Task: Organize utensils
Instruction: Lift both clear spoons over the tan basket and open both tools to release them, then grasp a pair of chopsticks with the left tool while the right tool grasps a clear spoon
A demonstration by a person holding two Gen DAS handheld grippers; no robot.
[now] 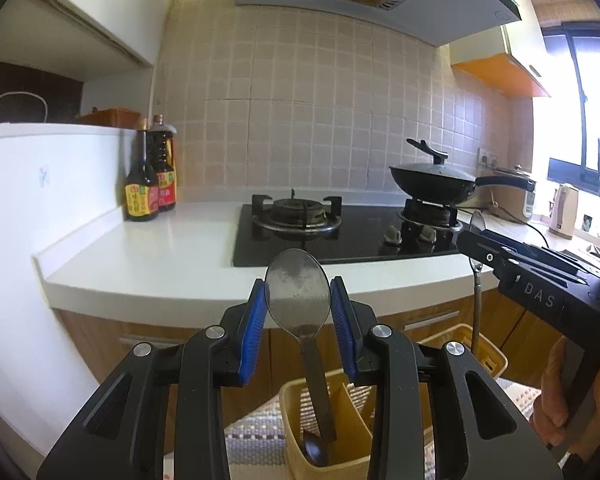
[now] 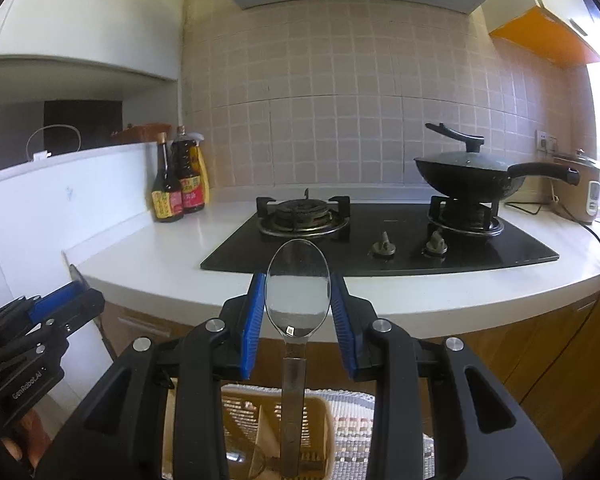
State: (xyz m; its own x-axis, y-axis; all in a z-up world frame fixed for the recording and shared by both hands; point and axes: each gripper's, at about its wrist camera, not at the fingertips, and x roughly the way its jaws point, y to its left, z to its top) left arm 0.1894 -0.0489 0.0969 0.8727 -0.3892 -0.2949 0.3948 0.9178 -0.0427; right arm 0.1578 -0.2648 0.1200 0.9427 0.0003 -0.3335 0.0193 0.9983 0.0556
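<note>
My left gripper is shut on the bowl of a dull metal spoon. Its handle hangs down into a compartment of the yellow utensil holder, where another dark spoon lies at the bottom. My right gripper is shut on the bowl of a shiny spoon, whose handle points down over the same holder. In the left wrist view the right gripper shows at the right edge with its spoon. The left gripper shows at the left of the right wrist view.
Ahead is a white countertop with a black gas hob, a lidded wok on the right burner and two sauce bottles at the left. A rice cooker stands far right. The holder stands on a patterned mat. A person's hand grips the right tool.
</note>
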